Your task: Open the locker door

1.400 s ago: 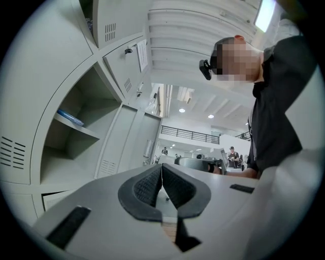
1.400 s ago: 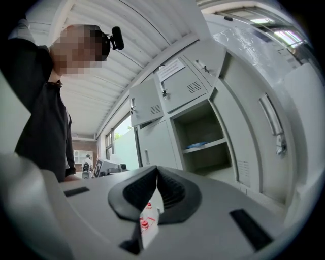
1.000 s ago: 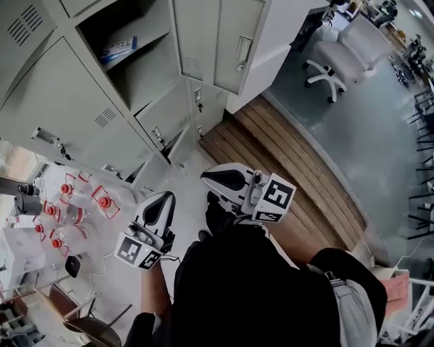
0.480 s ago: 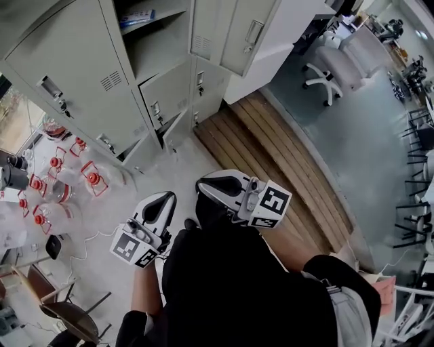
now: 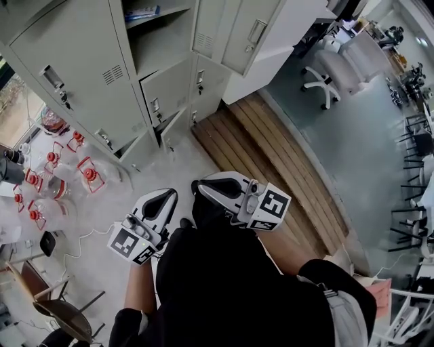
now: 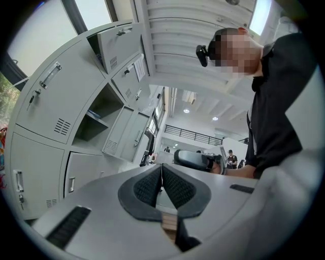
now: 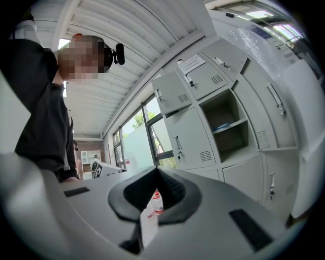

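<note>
Far to my left, clear water jugs (image 5: 87, 173) with red caps are sitting on the floor at the foot of the grey lockers (image 5: 74, 54). Further along the bank, one compartment (image 5: 159, 41) is standing open with a blue-and-white box (image 5: 142, 12) on its shelf. The locker door (image 5: 227, 27) is hanging swung out just to the right of it. I am holding my left gripper (image 5: 165, 198) low in front of my body, pointing toward the lockers. Its jaws are pressed together and gripping nothing, and in the left gripper view the dark pads (image 6: 147, 188) are meeting at the tips. The door is lying well ahead of this gripper, up and to the right in the head view, nowhere near touching. Just beside it I am holding my right gripper (image 5: 203, 188), likewise clenched on nothing. In the right gripper view only a red-capped jug is showing through the slot behind its closed tips. The open door is standing well apart from this gripper too, beyond it toward the top of the head view. Right of my hands a wooden platform (image 5: 271, 156) is running along the floor, and a white office chair (image 5: 332, 57) is standing farther off to the right.
</note>
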